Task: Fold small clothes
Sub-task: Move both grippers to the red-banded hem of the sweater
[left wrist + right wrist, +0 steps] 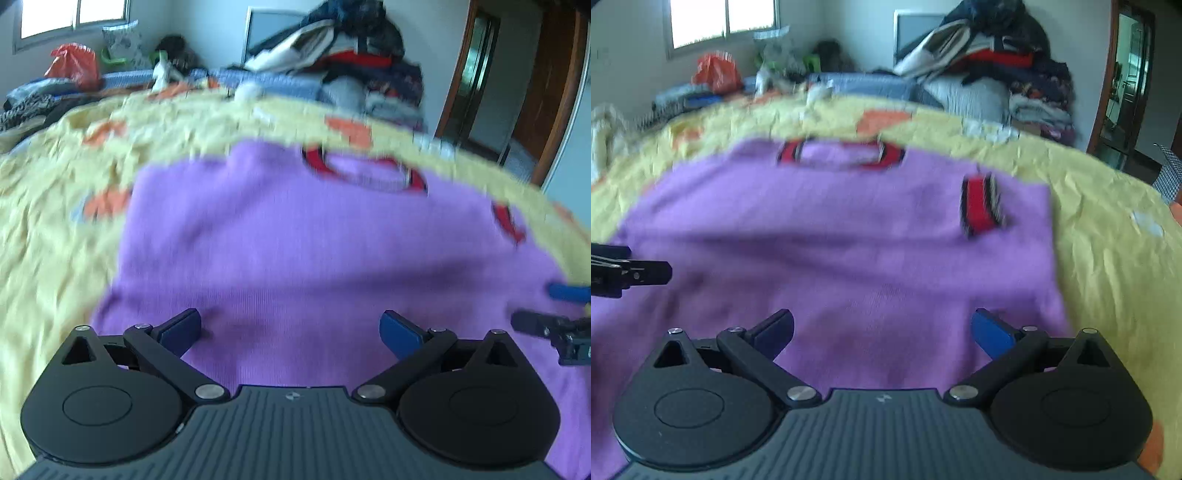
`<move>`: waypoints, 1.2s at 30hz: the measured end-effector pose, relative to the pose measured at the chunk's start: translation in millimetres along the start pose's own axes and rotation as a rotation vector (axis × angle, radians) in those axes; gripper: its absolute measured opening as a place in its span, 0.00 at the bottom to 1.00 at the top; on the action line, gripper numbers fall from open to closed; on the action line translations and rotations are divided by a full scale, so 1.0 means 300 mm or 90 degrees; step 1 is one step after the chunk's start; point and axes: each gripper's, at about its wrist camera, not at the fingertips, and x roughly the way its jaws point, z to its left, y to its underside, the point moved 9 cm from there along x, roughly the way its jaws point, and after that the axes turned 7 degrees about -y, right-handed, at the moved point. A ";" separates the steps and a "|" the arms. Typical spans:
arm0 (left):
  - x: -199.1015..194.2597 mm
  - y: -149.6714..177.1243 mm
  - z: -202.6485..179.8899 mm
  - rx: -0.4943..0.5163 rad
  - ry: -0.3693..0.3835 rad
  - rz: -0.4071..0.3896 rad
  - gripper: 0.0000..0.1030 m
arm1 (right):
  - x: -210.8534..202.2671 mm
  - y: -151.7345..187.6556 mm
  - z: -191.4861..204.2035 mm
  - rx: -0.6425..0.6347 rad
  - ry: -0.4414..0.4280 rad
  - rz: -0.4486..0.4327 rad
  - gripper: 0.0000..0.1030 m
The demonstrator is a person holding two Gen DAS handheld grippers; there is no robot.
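Note:
A small purple sweater (295,240) (831,229) with a red and black collar (842,151) lies flat on a yellow bedspread (55,221). A red-striped cuff (980,206) is folded in onto its right side. My left gripper (291,332) hovers over the sweater's lower hem, open, nothing between its fingers. My right gripper (882,332) is open too, over the hem's right part. Each gripper shows at the edge of the other's view: the right gripper (554,310) and the left gripper (635,269). Both views are blurred.
A heap of clothes (997,55) is piled at the far right of the bed, beside grey folded bedding (967,96). An orange bag (74,64) and clutter lie far left under a window (720,22). A wooden door frame (546,92) stands at right.

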 end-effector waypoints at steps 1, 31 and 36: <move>-0.014 0.033 0.001 0.016 -0.015 -0.005 0.99 | -0.004 0.031 0.016 -0.012 -0.002 0.006 1.00; -0.588 0.522 0.222 -0.034 -0.022 0.020 1.00 | -0.615 0.477 0.119 -0.108 -0.111 -0.030 1.00; -0.565 0.523 0.037 0.020 -0.006 0.013 1.00 | -0.525 0.511 0.299 -0.160 -0.186 0.007 1.00</move>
